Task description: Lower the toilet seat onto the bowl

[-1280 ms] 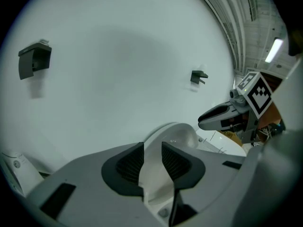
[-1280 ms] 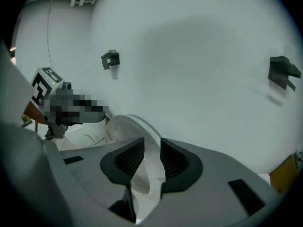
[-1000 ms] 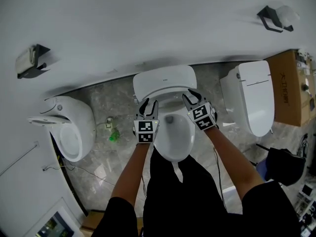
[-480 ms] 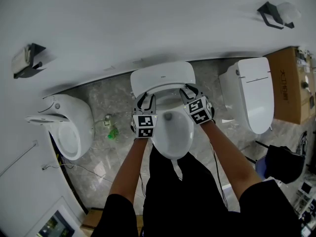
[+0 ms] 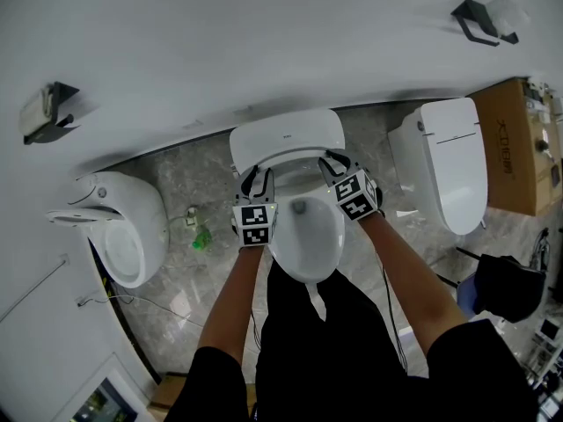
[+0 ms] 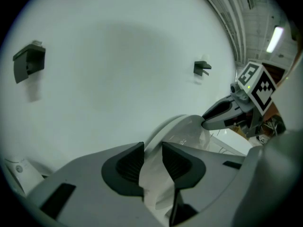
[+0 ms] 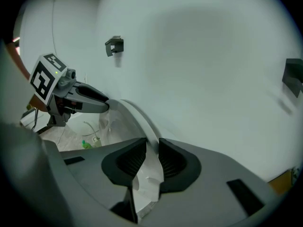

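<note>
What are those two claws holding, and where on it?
The raised seat, by its rim: the left gripper grips its left side, and the right gripper, jaws closing, its right side.

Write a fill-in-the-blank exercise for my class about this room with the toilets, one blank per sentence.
The raised toilet seat is not yet down on the ___.
Left of that toilet in the head view stands a white ___.
The toilet at the right has its lid ___.
On the wall hang ___ roll holders.
Missing words: bowl; urinal; closed; two.
</note>
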Tool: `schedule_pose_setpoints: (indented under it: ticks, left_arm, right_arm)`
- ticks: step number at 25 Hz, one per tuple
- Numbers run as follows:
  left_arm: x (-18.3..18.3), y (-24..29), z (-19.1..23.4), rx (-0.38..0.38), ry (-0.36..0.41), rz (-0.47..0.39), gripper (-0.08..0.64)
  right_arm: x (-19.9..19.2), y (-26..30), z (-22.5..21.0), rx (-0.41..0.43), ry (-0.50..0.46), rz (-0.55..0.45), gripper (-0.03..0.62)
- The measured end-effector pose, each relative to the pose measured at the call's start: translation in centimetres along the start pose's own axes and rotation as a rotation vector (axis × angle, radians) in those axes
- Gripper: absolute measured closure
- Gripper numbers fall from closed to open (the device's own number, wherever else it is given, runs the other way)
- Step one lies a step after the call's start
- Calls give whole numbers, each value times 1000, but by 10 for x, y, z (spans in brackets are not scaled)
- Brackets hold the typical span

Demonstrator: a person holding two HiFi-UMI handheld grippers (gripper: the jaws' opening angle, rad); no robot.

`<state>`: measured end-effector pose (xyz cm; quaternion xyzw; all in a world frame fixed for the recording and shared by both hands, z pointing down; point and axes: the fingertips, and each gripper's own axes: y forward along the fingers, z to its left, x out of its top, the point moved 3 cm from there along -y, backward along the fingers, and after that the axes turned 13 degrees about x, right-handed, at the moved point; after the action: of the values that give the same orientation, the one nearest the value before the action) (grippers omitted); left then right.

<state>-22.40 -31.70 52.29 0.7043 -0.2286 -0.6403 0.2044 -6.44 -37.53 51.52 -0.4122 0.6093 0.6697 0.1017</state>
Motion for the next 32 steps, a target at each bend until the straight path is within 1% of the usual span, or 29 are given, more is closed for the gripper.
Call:
schedule_pose_setpoints:
  ticks: [2,8,15,21,27,32]
  left_arm:
    - [0,-4,-1,0,-24,-12,434]
    - [-8,-24,-8,-4,-15,-18,439]
    - [-20,-51,-17,-17,-30,-18,437]
    - [-34,-77,-28,-11,-12,5,437]
    - [-56,-105,-43,12,-1,9,437]
    - [-69,-137,-61,39,56,29,439]
  right_arm:
    - [-1,-3,2,-8,0,-8,497]
    - [-9,-15,18,-41,-2,-26,495]
    - [-24,-33,38,-19,13,-62,489]
    - [-39,-50,60,-13,-5,-51,488]
    - [-60,-69,84,22,-43,-36,488]
    - [-83,-85,110,25,-23,-37,482]
